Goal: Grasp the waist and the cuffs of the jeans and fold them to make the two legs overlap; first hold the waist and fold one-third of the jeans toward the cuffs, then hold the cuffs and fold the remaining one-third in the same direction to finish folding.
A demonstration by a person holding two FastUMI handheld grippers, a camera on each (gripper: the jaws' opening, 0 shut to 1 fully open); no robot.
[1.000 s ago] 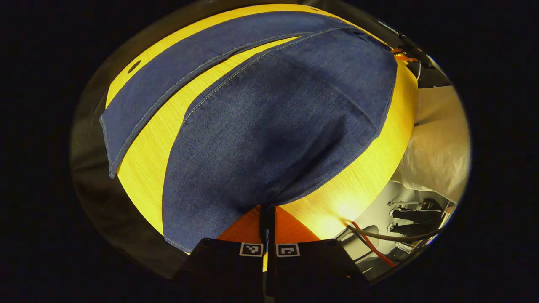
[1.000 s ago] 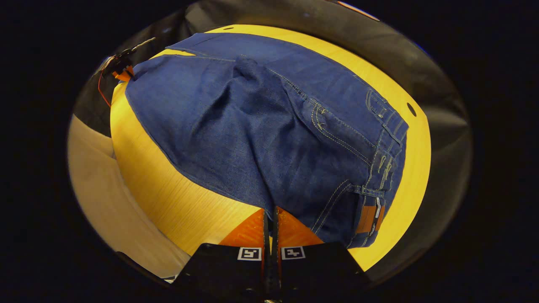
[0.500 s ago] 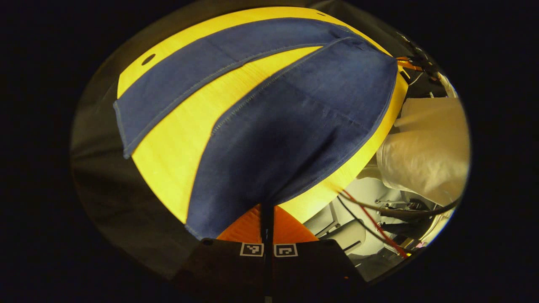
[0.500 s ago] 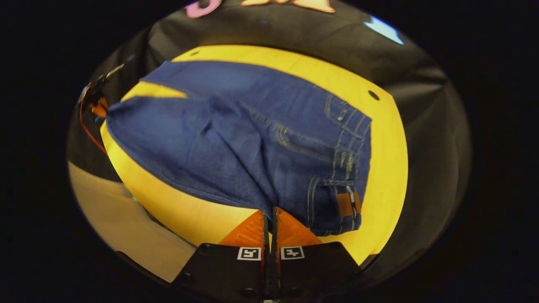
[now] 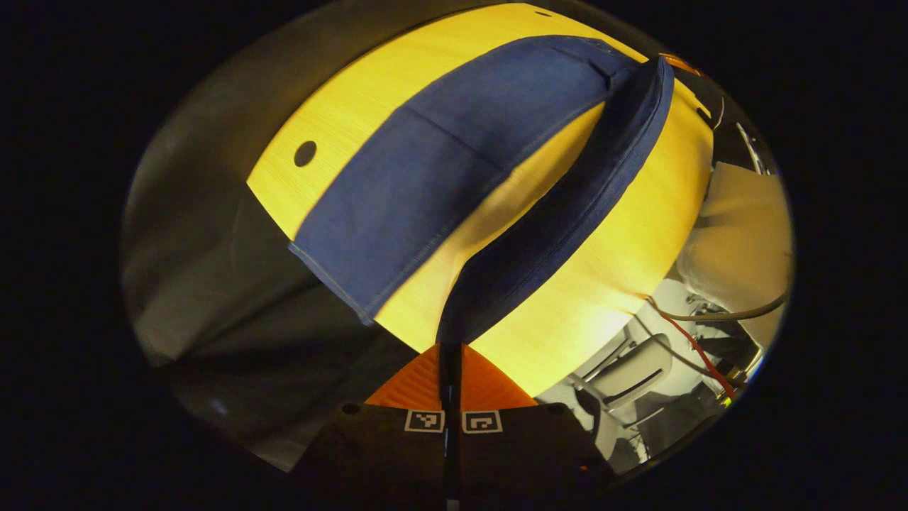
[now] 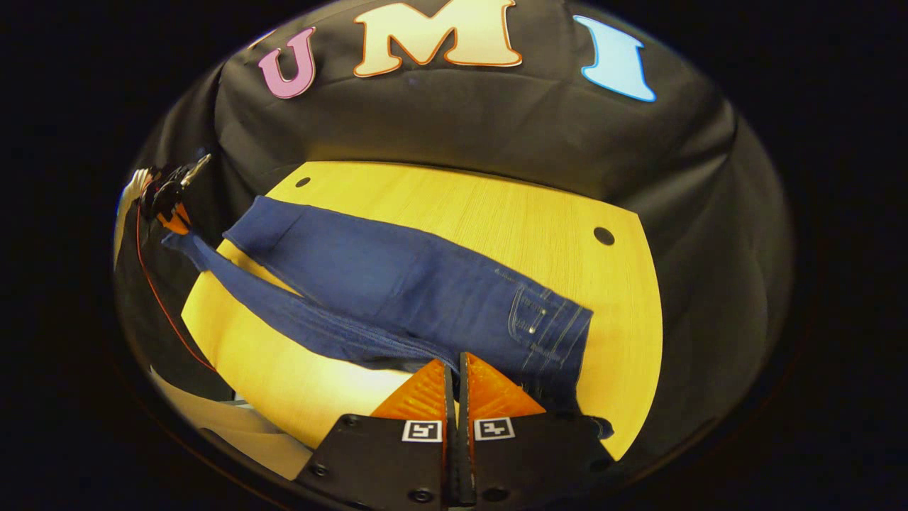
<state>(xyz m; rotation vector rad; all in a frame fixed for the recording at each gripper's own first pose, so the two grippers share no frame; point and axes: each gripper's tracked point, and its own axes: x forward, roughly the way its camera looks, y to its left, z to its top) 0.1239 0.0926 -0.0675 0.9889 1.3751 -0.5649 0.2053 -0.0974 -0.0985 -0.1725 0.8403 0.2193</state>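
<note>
Right gripper view: the right gripper (image 6: 455,369) is pinched narrow on the near edge of the jeans (image 6: 397,284) at the waist end, both fingers pressing the denim, and the near leg rises off the wooden table (image 6: 496,213) in a taut band running toward 10 o'clock. There the left gripper (image 6: 167,206) holds that leg's cuff. In the left gripper view the left gripper (image 5: 450,355) is likewise closed tight on the cuff, the lifted leg (image 5: 567,206) seen edge-on, climbing toward 1 o'clock.

The step in hand looks like the first one, laying one leg over the other. To do it well, I would keep both grippers level and the held leg taut, carry it across toward the far leg, and lower waist and cuff together so that the seams and hems line up. Slack in the middle would probably leave a crease, and pulling too hard could drag the flat leg out of place.

The jeans are dark blue denim with pale stitching. The far leg (image 5: 440,163) lies flat and smooth across the table, its hem at about 8 o'clock in the left gripper view. The waistband, with its pocket and rivets, sits at about 4 o'clock in the right gripper view.
</note>
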